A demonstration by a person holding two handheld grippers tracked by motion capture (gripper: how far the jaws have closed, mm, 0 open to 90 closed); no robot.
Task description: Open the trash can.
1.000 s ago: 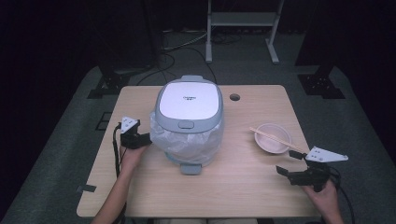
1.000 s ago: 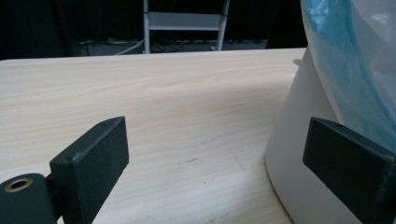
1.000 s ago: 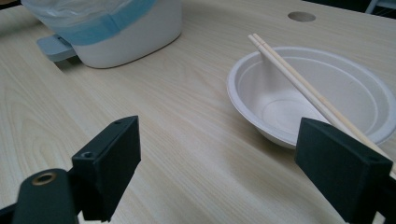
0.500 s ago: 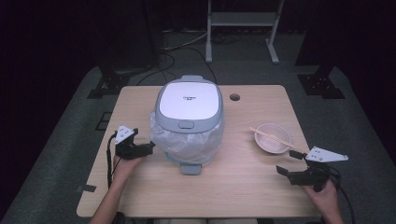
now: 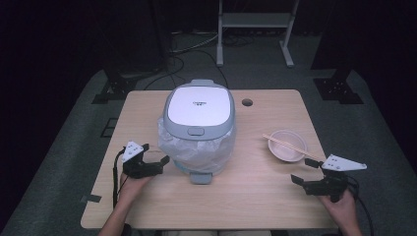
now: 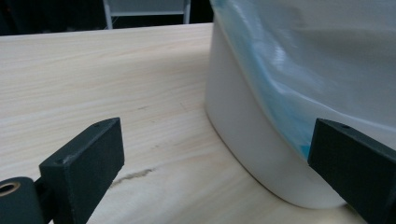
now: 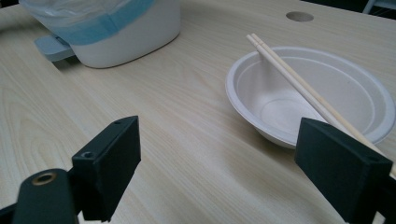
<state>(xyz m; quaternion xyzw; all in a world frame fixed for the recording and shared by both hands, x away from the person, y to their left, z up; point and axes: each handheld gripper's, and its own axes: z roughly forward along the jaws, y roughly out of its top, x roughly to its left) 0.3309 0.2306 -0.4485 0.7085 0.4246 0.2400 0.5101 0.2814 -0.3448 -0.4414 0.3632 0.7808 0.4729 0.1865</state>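
A rice cooker (image 5: 198, 123) with a white and grey lid stands mid-table, its body wrapped in clear plastic with a blue band. My left gripper (image 5: 156, 153) is open at the cooker's front left. In the left gripper view the cooker's white base (image 6: 261, 140) lies just ahead, between the spread jaws of the left gripper (image 6: 217, 149). A white bowl (image 5: 287, 145) with a pair of chopsticks (image 5: 285, 143) laid across it sits at the right. My right gripper (image 5: 301, 170) is open in front of the bowl (image 7: 317, 93), holding nothing.
A grey tab (image 5: 199, 177) sticks out from the cooker's front onto the table. A round hole (image 5: 247, 102) is cut in the tabletop behind the cooker. Bare wood lies between the cooker and the bowl. A metal stand (image 5: 253, 22) and cables are on the floor beyond.
My left gripper has slid toward the front edge along the cooker's left side and slightly right. The right gripper, bowl and cooker have not moved.
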